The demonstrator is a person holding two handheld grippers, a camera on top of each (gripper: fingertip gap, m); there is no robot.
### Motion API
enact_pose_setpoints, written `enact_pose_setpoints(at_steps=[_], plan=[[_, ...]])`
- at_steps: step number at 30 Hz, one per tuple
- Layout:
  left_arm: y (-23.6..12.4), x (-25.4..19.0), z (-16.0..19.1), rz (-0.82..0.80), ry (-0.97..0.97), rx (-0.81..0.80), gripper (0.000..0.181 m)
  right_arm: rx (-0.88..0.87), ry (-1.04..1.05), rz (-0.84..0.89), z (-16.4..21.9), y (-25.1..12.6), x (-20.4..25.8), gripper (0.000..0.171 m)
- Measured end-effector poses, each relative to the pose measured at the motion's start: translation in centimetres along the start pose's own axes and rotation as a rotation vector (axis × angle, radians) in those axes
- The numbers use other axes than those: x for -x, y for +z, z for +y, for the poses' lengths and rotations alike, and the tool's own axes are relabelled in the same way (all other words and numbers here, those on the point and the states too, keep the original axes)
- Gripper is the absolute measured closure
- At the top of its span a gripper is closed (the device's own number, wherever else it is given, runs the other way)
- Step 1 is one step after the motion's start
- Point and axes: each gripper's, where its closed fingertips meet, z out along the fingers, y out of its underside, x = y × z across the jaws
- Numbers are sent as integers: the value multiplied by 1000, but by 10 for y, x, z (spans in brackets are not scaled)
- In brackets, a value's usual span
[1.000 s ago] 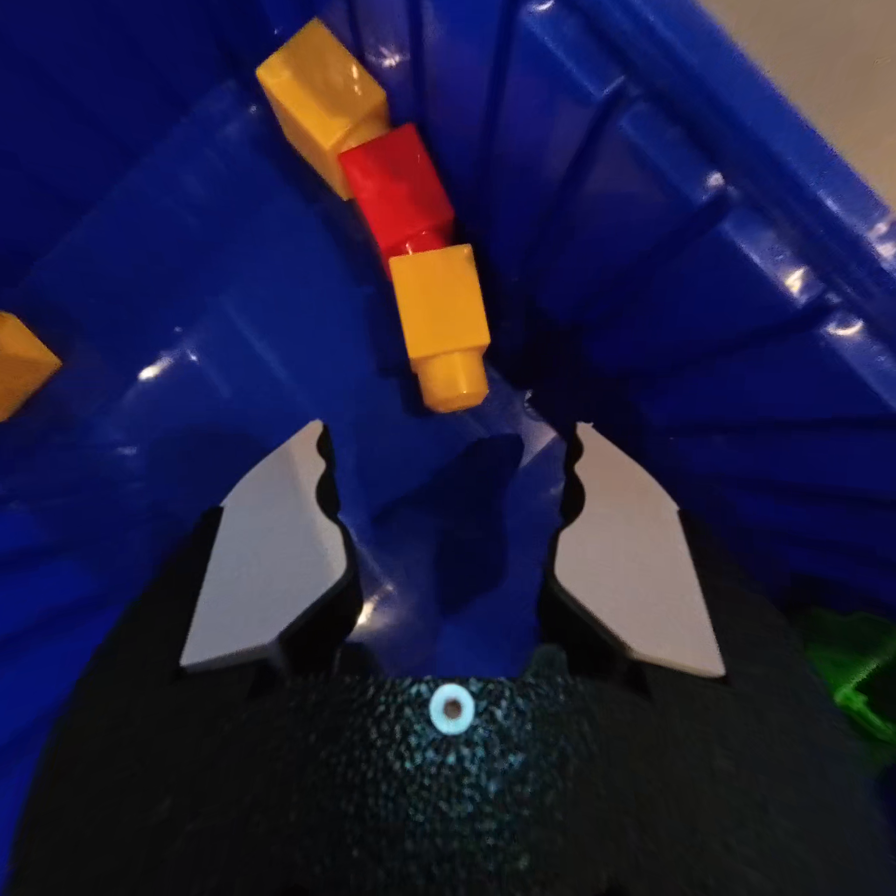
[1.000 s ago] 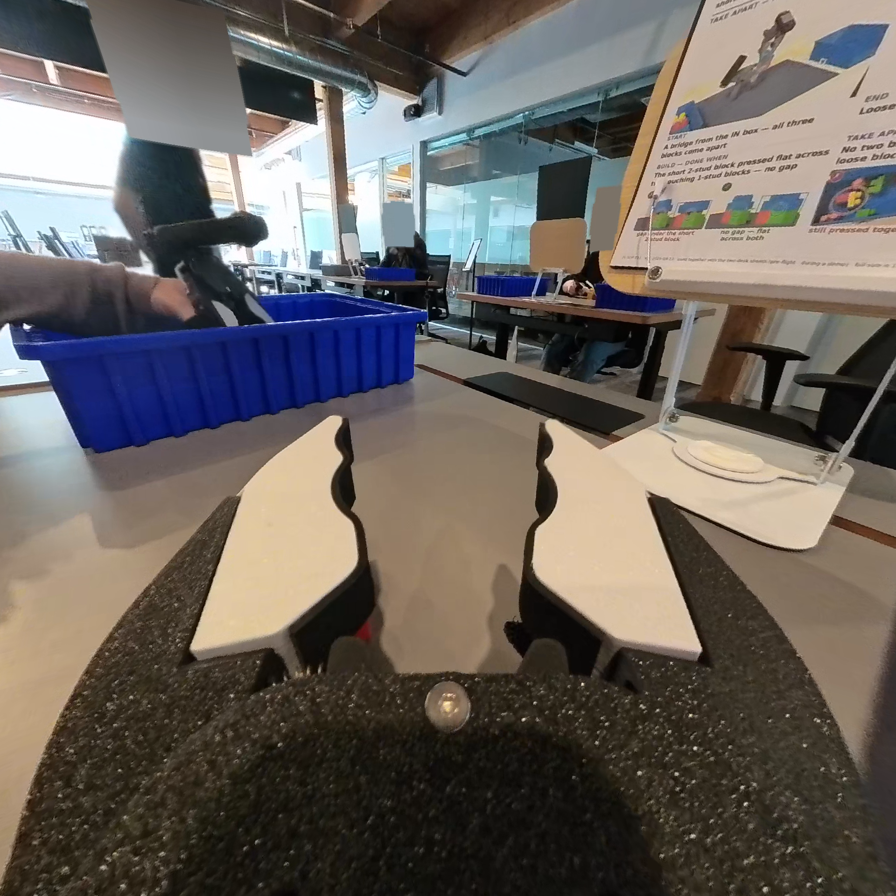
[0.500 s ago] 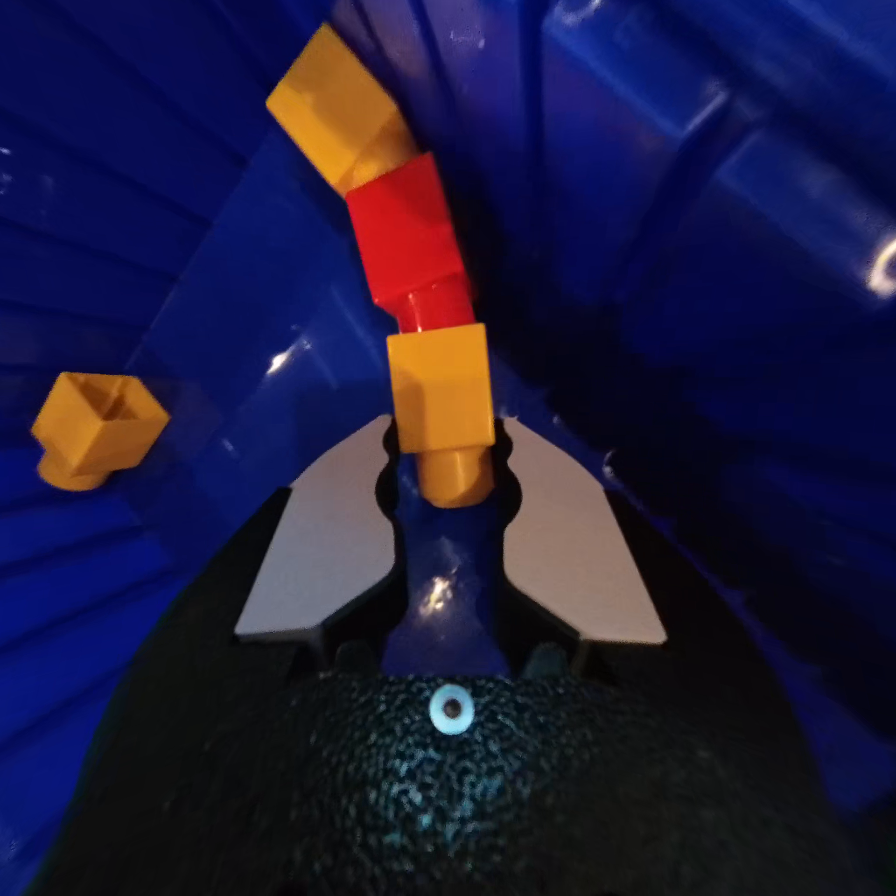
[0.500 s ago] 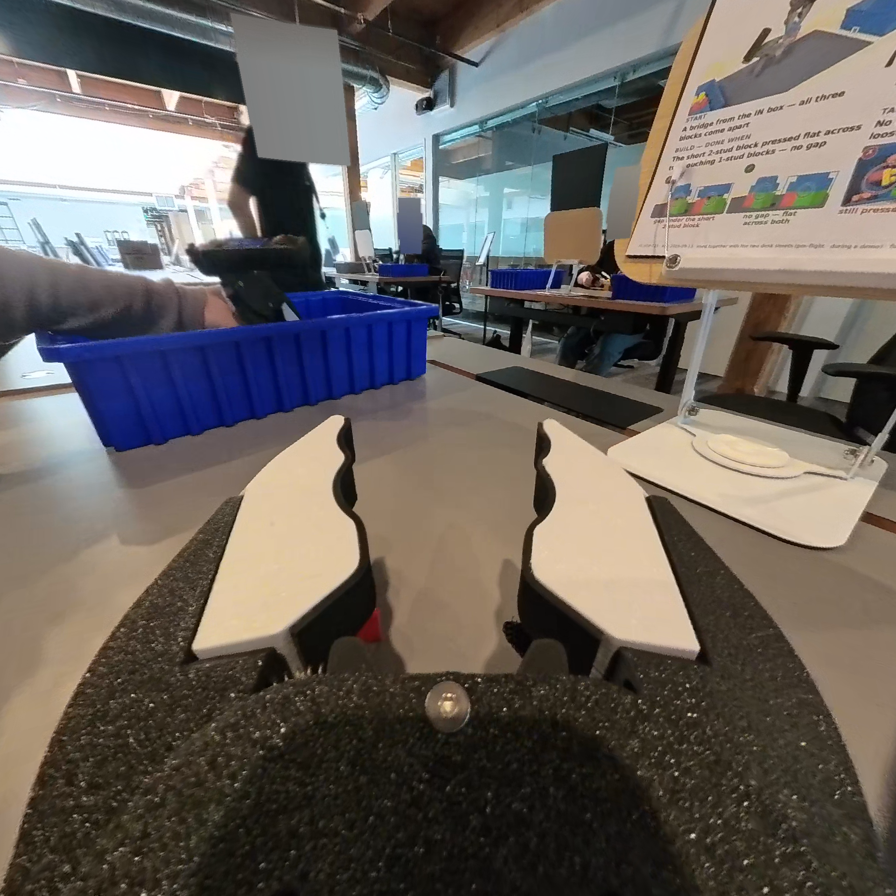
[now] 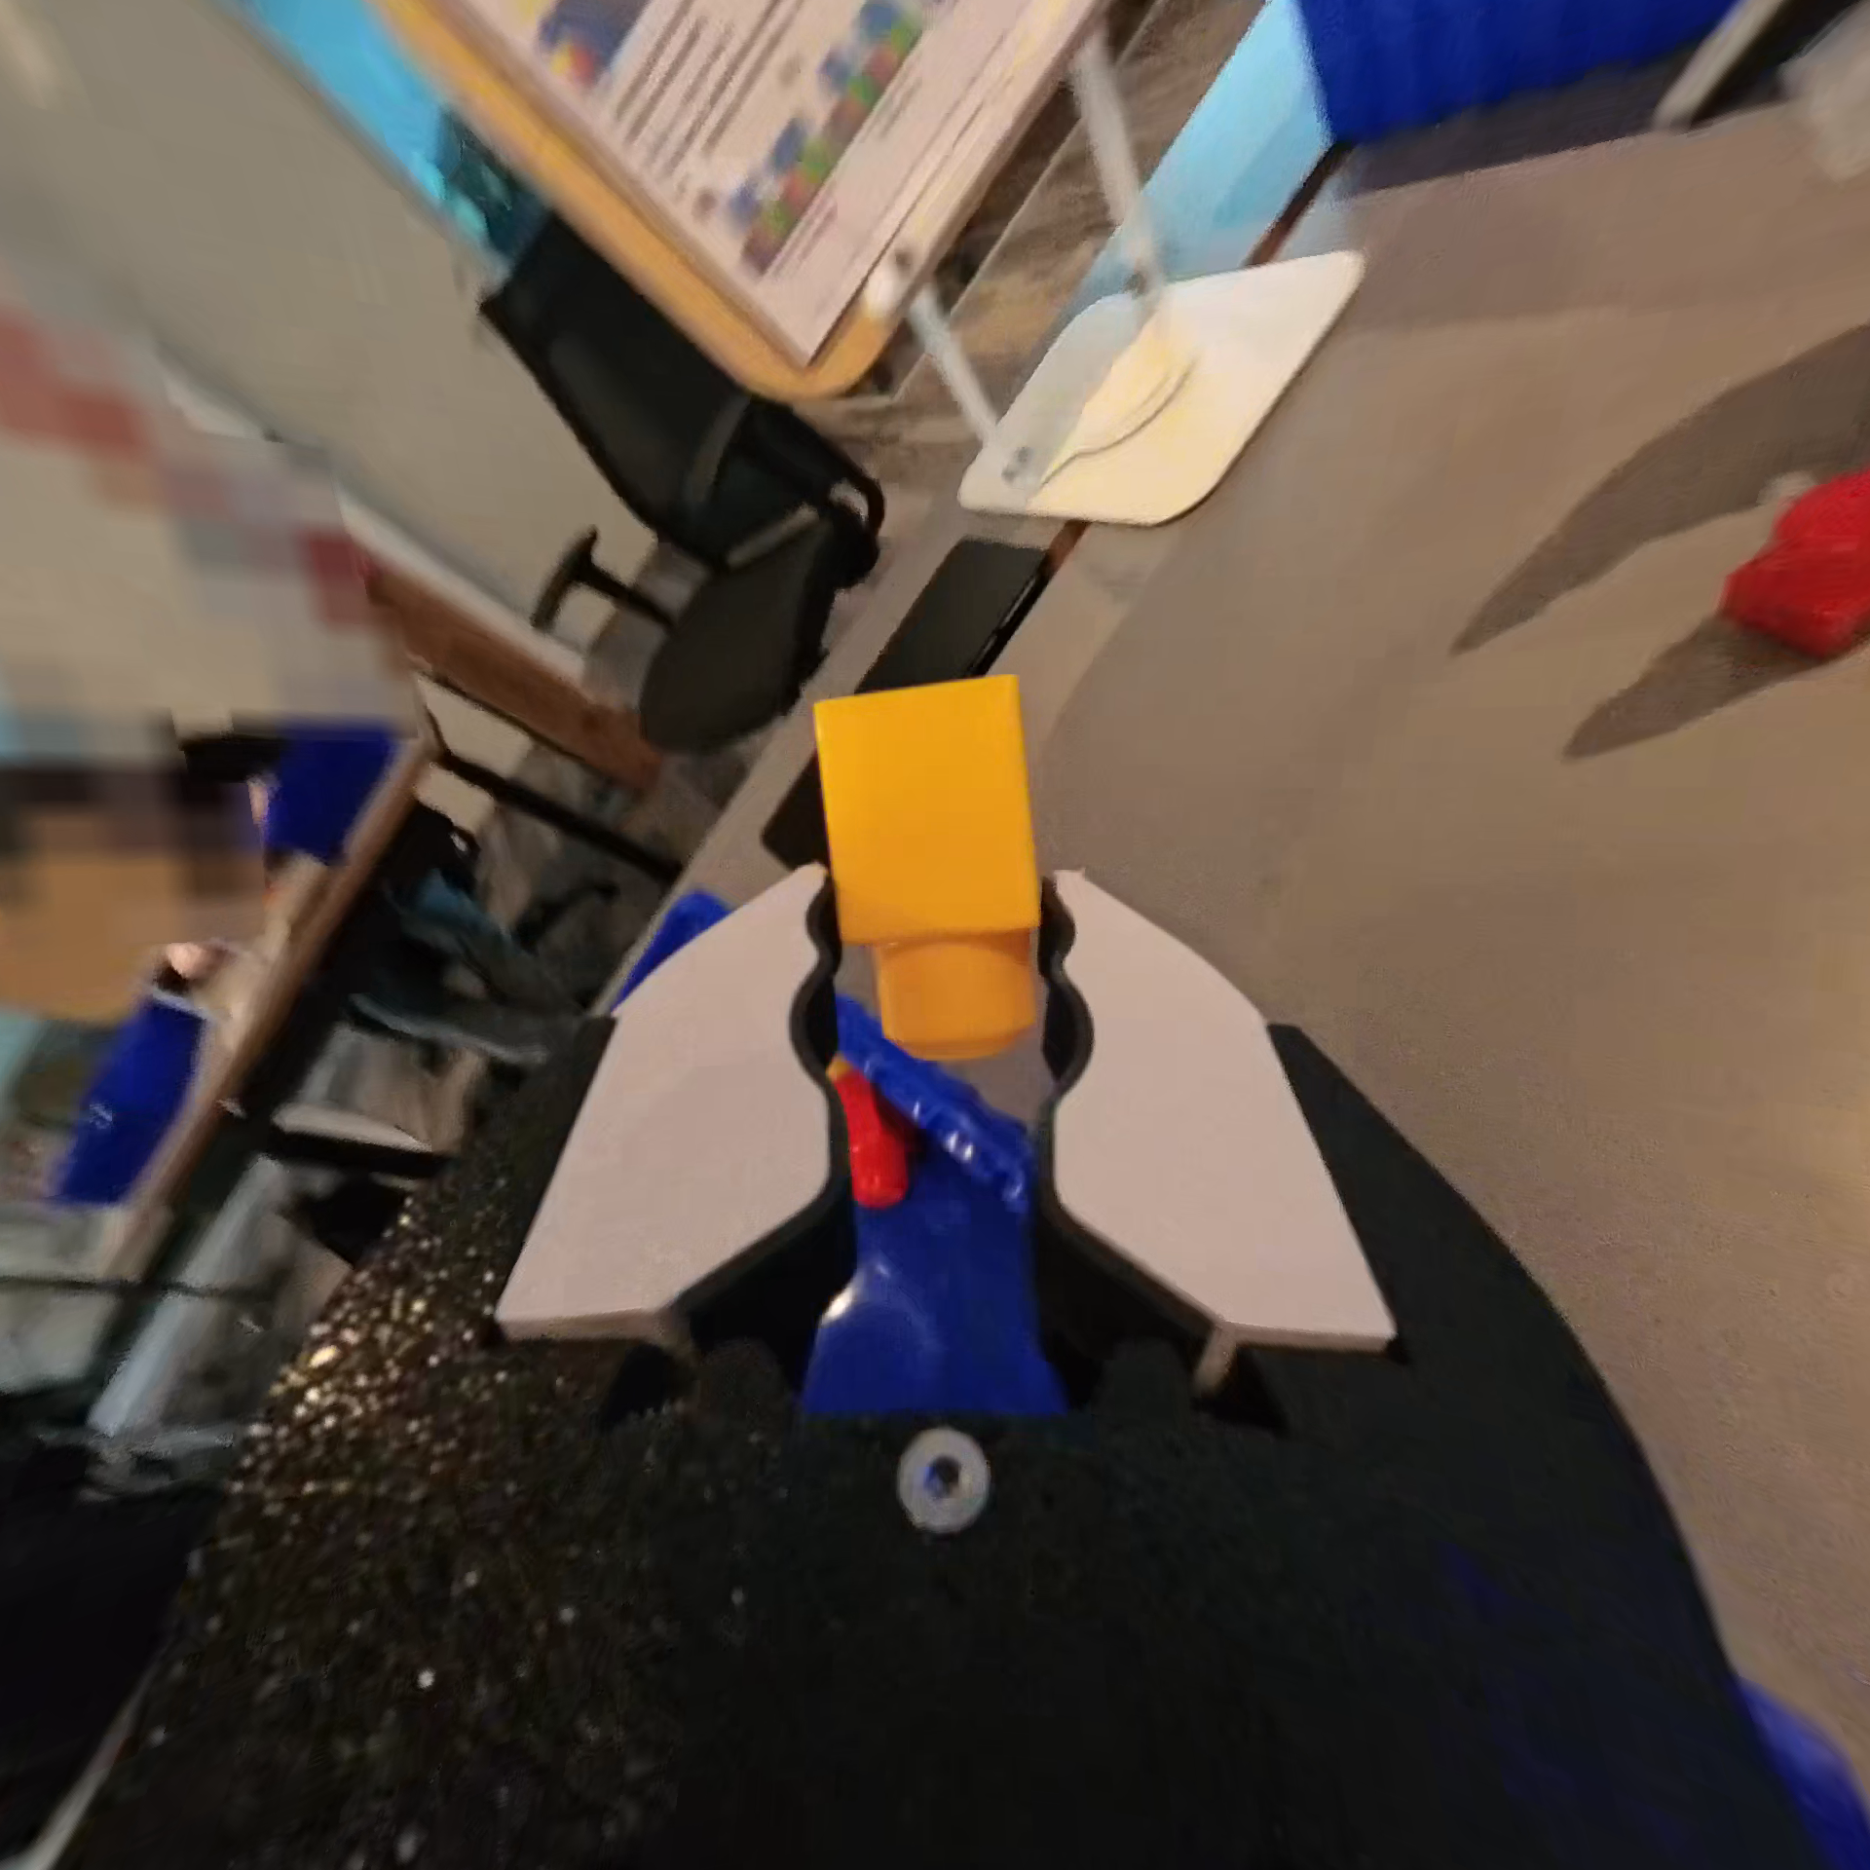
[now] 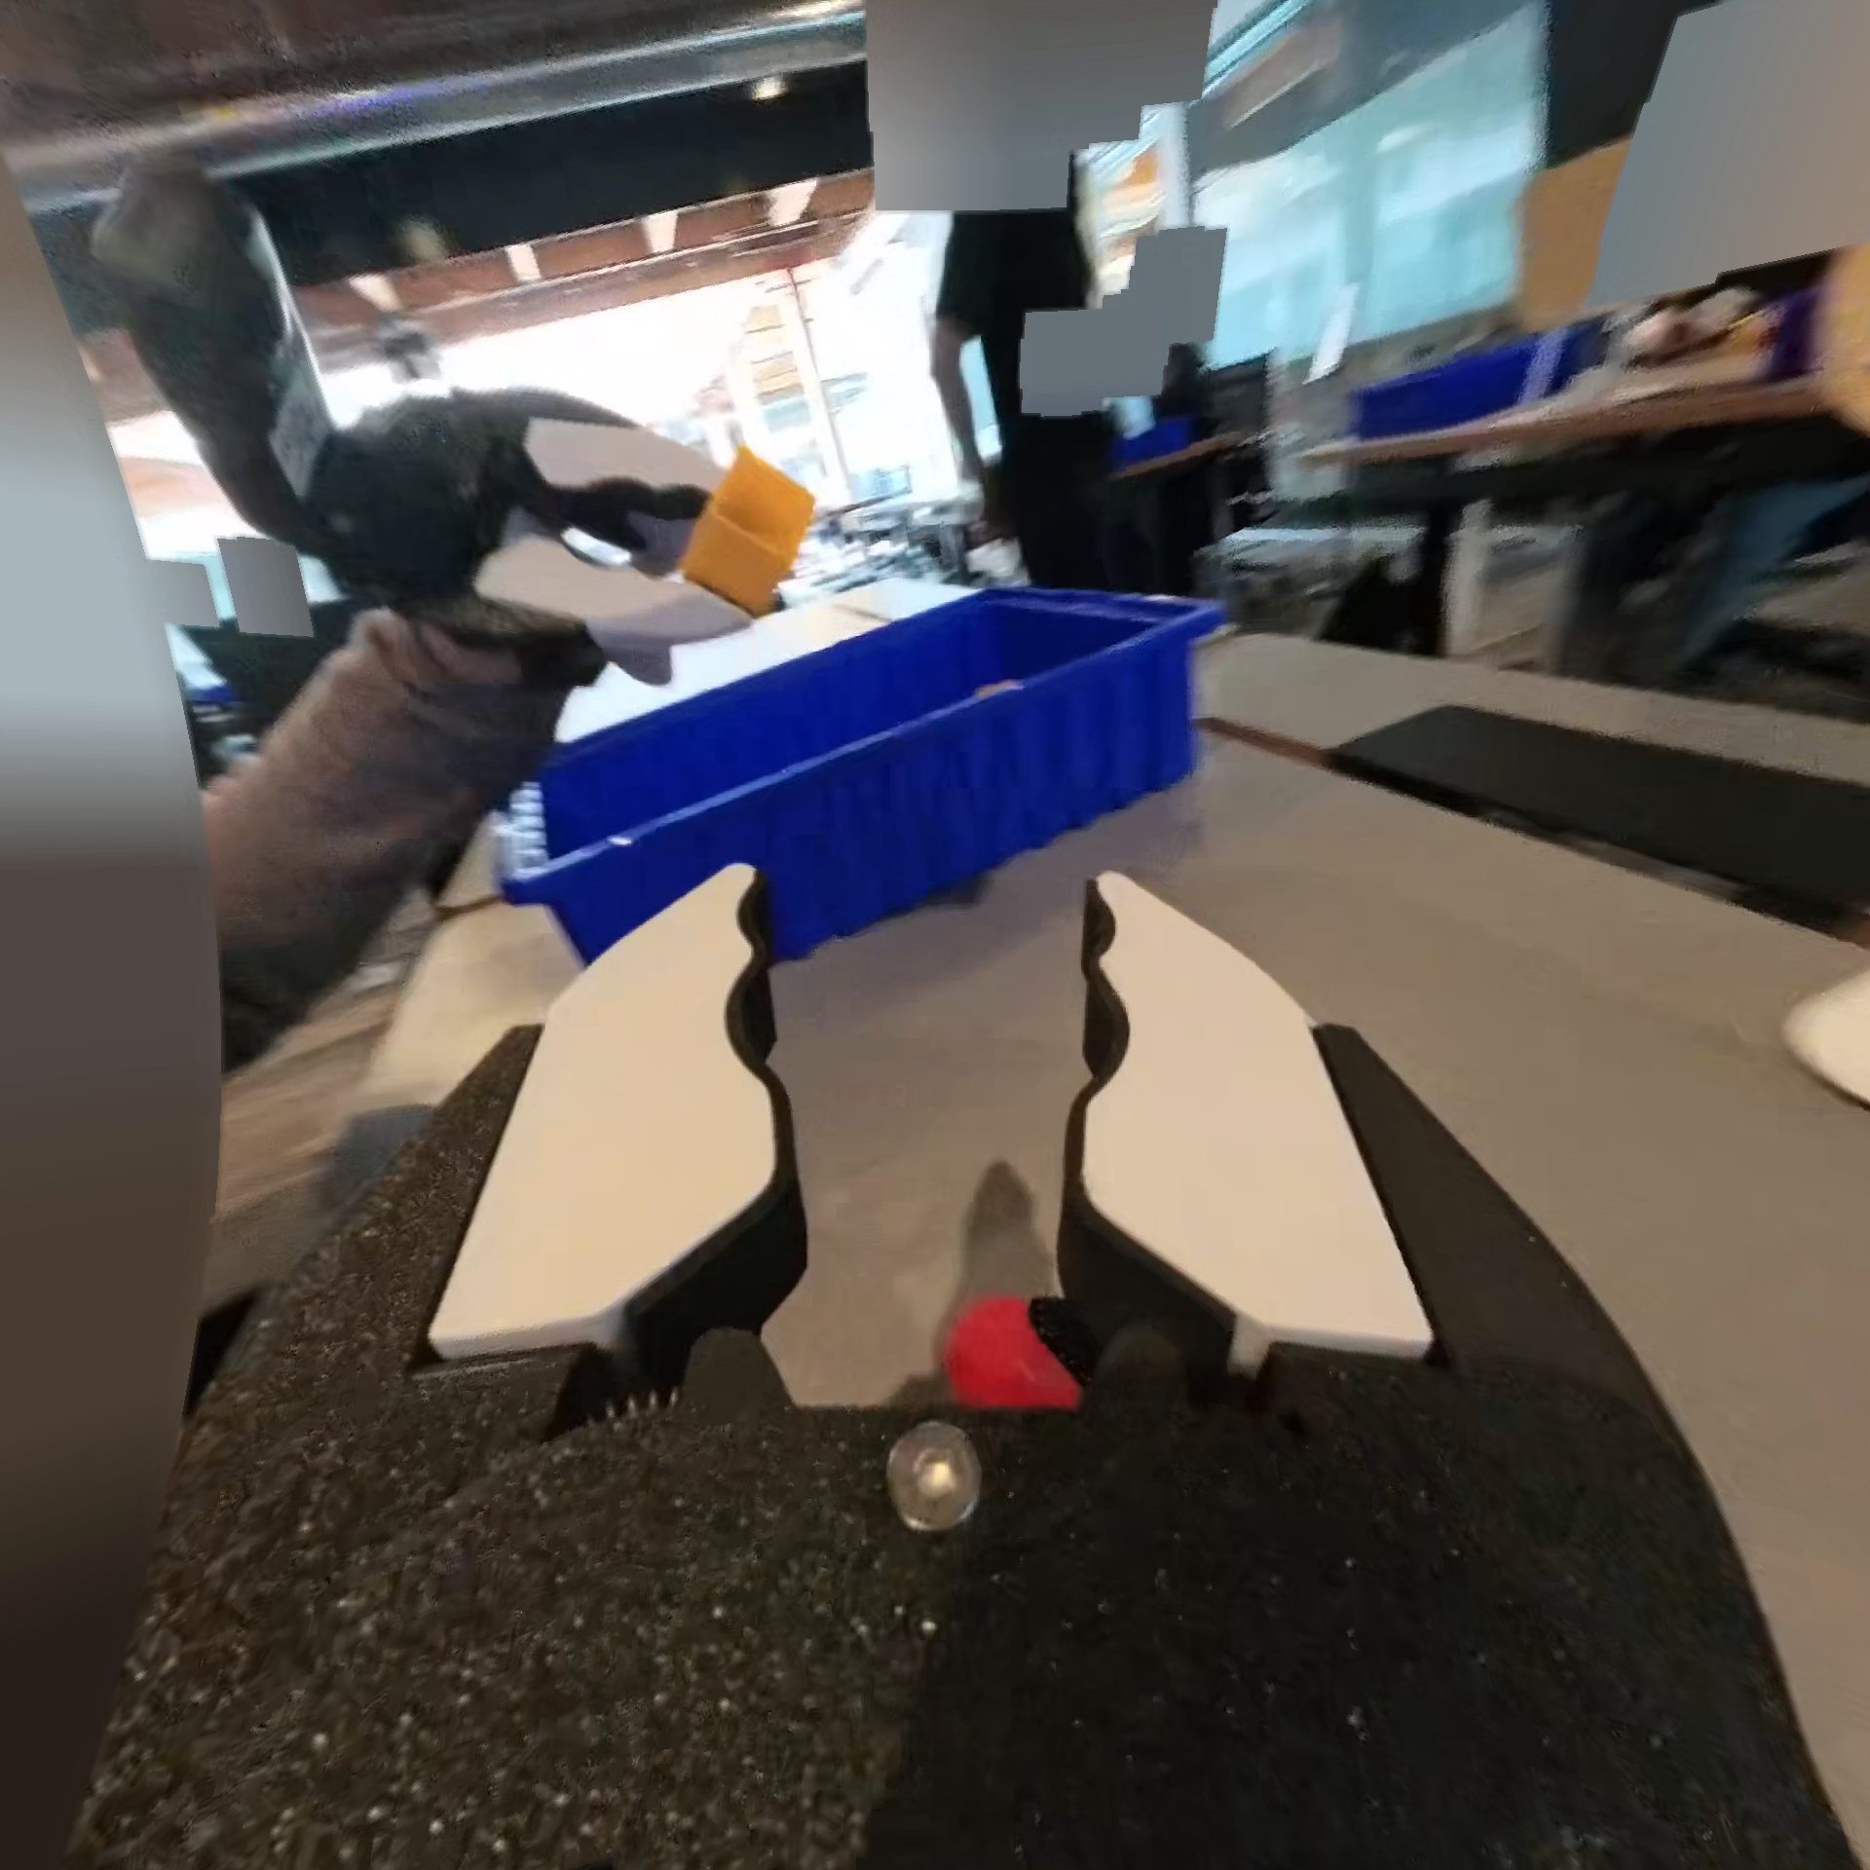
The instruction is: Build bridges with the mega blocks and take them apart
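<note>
My left gripper (image 5: pixel 936 896) is shut on a yellow block (image 5: pixel 926 830) and holds it in the air, stud toward the camera. Below it, between the fingers, the blue bin (image 5: pixel 931 1305) shows with a red block (image 5: pixel 875 1149) inside. In the right wrist view the left gripper (image 6: pixel 663 541) holds the same yellow block (image 6: pixel 749 546) above the blue bin (image 6: pixel 880 759). My right gripper (image 6: pixel 921 901) is open and empty over the grey table. A red block (image 6: pixel 997 1356) lies on the table under its base; it also shows in the left wrist view (image 5: pixel 1801 577).
A white stand with an instruction sheet (image 5: pixel 1164 405) sits at the table's far side. A black mat (image 6: pixel 1619 779) lies on the table to the right of the bin. A person's sleeve (image 6: pixel 385 769) reaches in from the left. Office chairs and other tables stand beyond. Tip to tip, the grippers are about 20 cm apart.
My left gripper closed on the nearest yellow block and lifted it up out of the bin. The right gripper turned left toward the bin and stayed open.
</note>
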Motion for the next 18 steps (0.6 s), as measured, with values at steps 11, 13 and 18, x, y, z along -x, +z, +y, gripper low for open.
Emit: enact_pose_setpoints(at_steps=[11,13,18], plan=[[26,-99,-67,-9,433,-101,144,251,126,-206,-21,56,40,99],[26,-107,-73,20,429,-136,144,277,199,-270,-17,55,46,101],[31,-115,-82,15,397,-160,144,361,186,-334,-7,49,51,134]])
